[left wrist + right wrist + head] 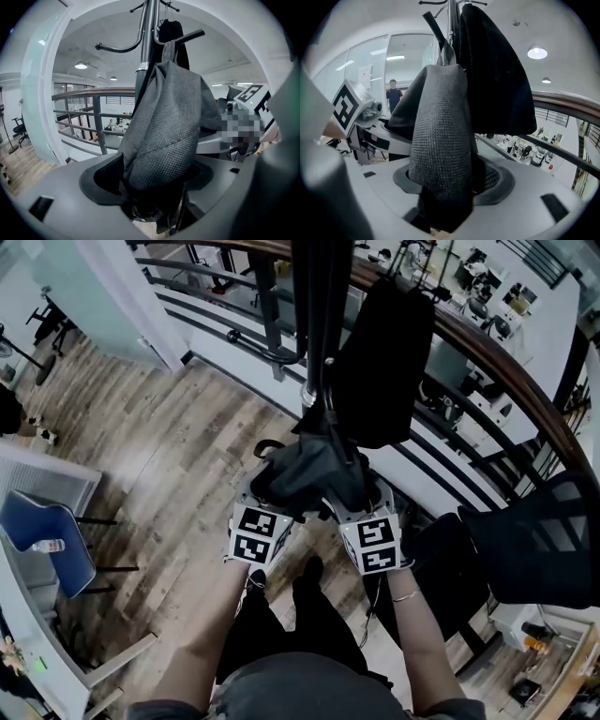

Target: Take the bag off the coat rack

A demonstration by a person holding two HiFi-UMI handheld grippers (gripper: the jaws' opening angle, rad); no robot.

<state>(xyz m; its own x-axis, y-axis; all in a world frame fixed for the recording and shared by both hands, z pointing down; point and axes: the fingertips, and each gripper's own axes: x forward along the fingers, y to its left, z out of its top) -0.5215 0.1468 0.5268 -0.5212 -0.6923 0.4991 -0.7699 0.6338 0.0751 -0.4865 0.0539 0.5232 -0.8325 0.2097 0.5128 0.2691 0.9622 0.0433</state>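
A dark grey fabric bag (pixel 309 474) hangs by its strap from a hook of the black coat rack (pixel 319 324), beside a black coat (pixel 384 362). In the head view both grippers are raised under the bag's lower end. My left gripper (pixel 154 187) is shut on the bag (pixel 168 126), whose cloth fills the space between its pads. The bag (pixel 440 140) also hangs down between the jaws of my right gripper (pixel 452 183). Its cloth lies against the left pad, and a dark gap shows before the right pad. The strap loops over the hook above (pixel 449 54).
A wooden-topped railing (pixel 525 381) runs close behind the rack, with an office floor far below it. A black mesh chair (pixel 544 540) stands at my right and a blue chair (pixel 47 531) at my left. A person (pixel 393 96) stands far off.
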